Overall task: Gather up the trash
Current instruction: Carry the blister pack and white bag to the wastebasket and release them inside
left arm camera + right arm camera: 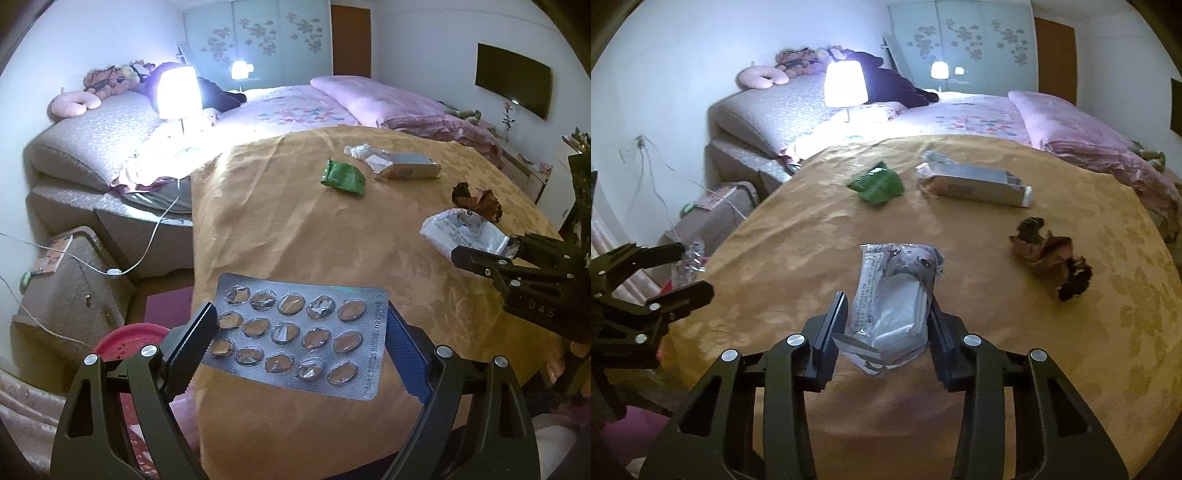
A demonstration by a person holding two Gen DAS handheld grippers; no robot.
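The right tongs (888,325) have their jaws closed in on a white plastic wrapper (895,295). In the right wrist view both pads lie against its sides and the film bulges between them, so I judge it gripped, though it has not yet left the counter (798,236). The wrapper's long axis runs straight away from these tongs, near to far, in line with the fingers, and the jaws take it across its narrow width at the near end. A torn flap hangs from the near end, below the jaws.

The left tongs (301,339) stand wide, holding a silver blister sheet (299,332). The sheet spans the whole gap from pad to pad, its long side lying left to right across the fingers, and it sits above the near edge of the counter. Its bubbles look crushed and empty. A red basket (129,334) shows low to the left of the counter, beside the left tongs; whether it is the bin for the trash I cannot tell.

Three more scraps remain on the yellow cloth. A crumpled brown wrapper (1051,258) lies to the right and just beyond the right tongs, nearest to that hand. A green packet (877,184) and a long box (975,182), its long axis left to right, lie at the far side, well apart from both tongs. With both tongs full, either load probably has to be dropped before anything else is taken.
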